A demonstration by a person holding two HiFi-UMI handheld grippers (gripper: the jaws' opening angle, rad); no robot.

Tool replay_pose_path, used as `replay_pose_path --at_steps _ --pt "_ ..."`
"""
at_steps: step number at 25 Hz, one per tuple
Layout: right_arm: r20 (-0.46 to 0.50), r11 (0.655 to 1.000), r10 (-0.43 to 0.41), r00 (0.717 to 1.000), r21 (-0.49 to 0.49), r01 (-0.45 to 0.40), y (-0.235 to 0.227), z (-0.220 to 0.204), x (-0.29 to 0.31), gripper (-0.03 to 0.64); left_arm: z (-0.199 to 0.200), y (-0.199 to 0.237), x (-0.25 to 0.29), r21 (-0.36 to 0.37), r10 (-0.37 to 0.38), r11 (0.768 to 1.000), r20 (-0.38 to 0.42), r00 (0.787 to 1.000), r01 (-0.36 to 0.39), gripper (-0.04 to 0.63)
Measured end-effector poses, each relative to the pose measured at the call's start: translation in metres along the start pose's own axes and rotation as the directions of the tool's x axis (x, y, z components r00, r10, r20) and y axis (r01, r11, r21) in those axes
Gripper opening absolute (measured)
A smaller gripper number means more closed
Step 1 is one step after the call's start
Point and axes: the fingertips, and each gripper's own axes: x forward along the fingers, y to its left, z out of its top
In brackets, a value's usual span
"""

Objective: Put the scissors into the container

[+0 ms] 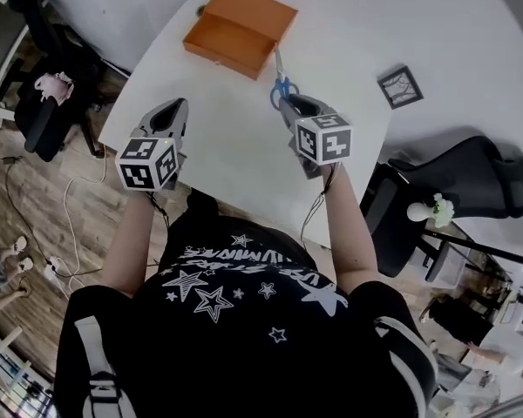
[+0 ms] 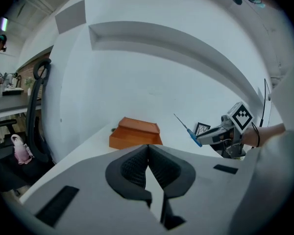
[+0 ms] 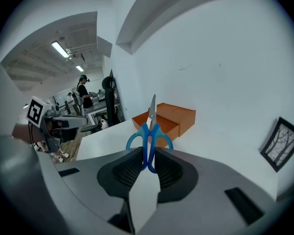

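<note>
The right gripper (image 3: 148,166) has its jaws clenched on the handles of the blue-handled steel scissors (image 3: 150,133). It holds them off the white surface (image 1: 227,146), blades pointing toward the orange rectangular container (image 1: 240,29), which sits at the far side. The left gripper (image 2: 148,166), at the near left and well apart from the container, has its jaws pressed together on nothing.
</note>
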Motion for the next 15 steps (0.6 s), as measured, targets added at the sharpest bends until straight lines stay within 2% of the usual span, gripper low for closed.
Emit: replay_pose_path --at_steps 4,7,15 --pt "-0.027 0.997 -0.038 0.999 -0.064 0.036 -0.01 0.03 0.03 0.094 0.026 0.03 0.035 0.012 -0.044 0.999 -0.011 0.999 0.044 0.018" --pt "-0.047 0.986 -0.072 0.996 -0.155 0.064 -0.014 0.051 0.05 0.094 0.04 0.05 0.055 0.024 -0.078 0.997 -0.025 0.997 0.078 0.018" --pt "-0.126 0.915 -0.184 0.975 -0.385 0.123 -0.027 0.097 0.107 0.094 0.076 0.106 0.104 0.043 -0.136 0.99 -0.043 0.99 0.138 0.018"
